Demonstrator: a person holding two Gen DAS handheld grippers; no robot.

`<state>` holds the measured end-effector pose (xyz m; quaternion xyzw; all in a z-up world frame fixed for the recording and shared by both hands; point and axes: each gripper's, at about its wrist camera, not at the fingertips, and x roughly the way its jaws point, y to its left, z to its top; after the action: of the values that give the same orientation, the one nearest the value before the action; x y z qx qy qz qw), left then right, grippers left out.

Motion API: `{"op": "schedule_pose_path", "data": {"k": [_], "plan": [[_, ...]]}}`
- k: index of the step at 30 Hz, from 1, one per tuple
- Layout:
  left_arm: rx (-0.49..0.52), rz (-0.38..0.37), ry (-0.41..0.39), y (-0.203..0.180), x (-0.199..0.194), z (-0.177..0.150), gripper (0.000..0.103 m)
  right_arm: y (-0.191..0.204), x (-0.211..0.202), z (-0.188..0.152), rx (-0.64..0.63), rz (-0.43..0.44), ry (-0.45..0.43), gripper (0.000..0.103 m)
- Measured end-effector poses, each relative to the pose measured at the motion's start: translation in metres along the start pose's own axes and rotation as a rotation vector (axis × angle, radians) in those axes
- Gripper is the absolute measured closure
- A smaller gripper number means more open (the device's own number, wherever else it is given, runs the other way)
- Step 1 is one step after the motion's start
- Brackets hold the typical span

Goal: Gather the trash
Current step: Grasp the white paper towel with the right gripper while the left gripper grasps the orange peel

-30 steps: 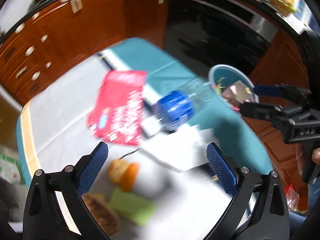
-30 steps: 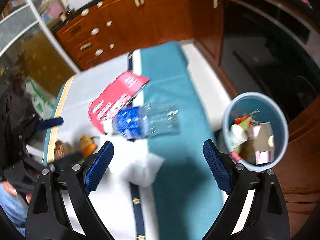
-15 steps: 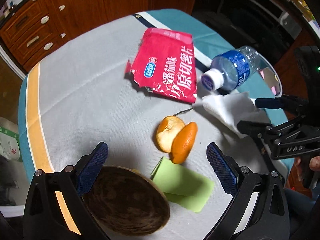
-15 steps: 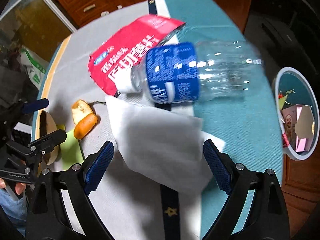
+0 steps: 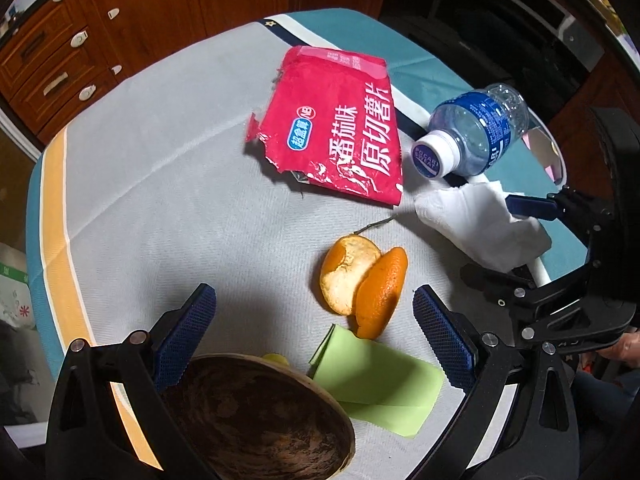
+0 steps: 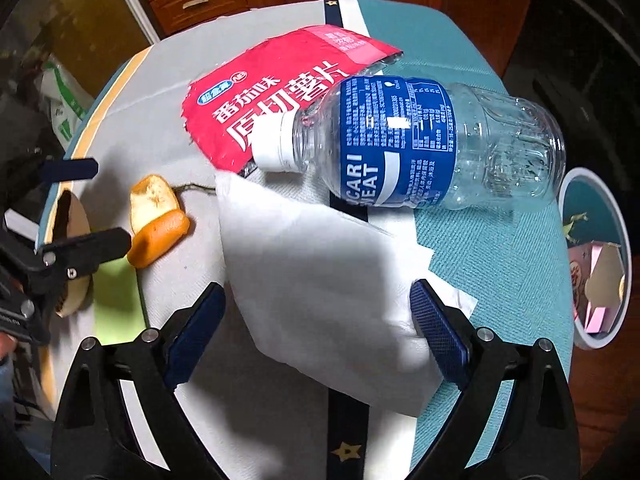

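Trash lies on a round table with a grey and teal cloth (image 5: 152,152). There is a red chip bag (image 5: 340,128), an empty clear bottle with a blue label (image 6: 420,144) lying on its side, a crumpled white tissue (image 6: 320,280), orange peel (image 5: 364,280) and a green paper slip (image 5: 380,384). My left gripper (image 5: 314,320) hangs open just above the peel and the green slip. My right gripper (image 6: 316,320) is open low over the tissue, which lies between its fingers. Each gripper shows in the other's view: the right gripper (image 5: 486,238), the left gripper (image 6: 108,204).
A brown shell-like bowl (image 5: 256,416) sits under my left gripper at the table's near edge. A round bin (image 6: 596,256) with scraps inside stands on the floor beside the table. Wooden drawers (image 5: 60,60) line the far wall.
Both grippers have come down toward the table, so the trash looks larger and closer. The left view swung from the bottle to the peel. Both stay open.
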<state>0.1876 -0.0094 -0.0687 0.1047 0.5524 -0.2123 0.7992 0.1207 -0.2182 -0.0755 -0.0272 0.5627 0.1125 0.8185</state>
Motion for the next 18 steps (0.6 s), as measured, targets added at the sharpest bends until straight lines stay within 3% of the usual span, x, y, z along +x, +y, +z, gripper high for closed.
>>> {"op": "schedule_pose_path", "data": {"k": [2,5,6,7,13,18], "plan": [[0.004,-0.002,0.003,-0.002,0.001,-0.001,0.004,-0.002,-0.003,-0.003,0.001,-0.033,-0.018,0.029],[0.010,-0.011,0.006,-0.005,0.003,-0.001,0.004,-0.015,-0.010,-0.004,0.034,-0.047,-0.036,0.060],[0.011,-0.013,0.008,-0.006,0.004,0.000,0.004,-0.022,-0.012,-0.004,0.051,-0.041,-0.039,0.078],[0.010,-0.015,0.011,-0.007,0.006,0.000,0.004,-0.031,-0.014,-0.005,0.078,-0.021,-0.039,0.090],[0.017,-0.034,0.026,-0.010,0.014,0.004,0.004,-0.074,-0.015,-0.013,0.261,0.125,-0.022,0.093],[0.021,-0.065,0.031,-0.012,0.022,0.007,0.005,-0.086,-0.015,-0.021,0.323,0.209,-0.027,0.094]]}}
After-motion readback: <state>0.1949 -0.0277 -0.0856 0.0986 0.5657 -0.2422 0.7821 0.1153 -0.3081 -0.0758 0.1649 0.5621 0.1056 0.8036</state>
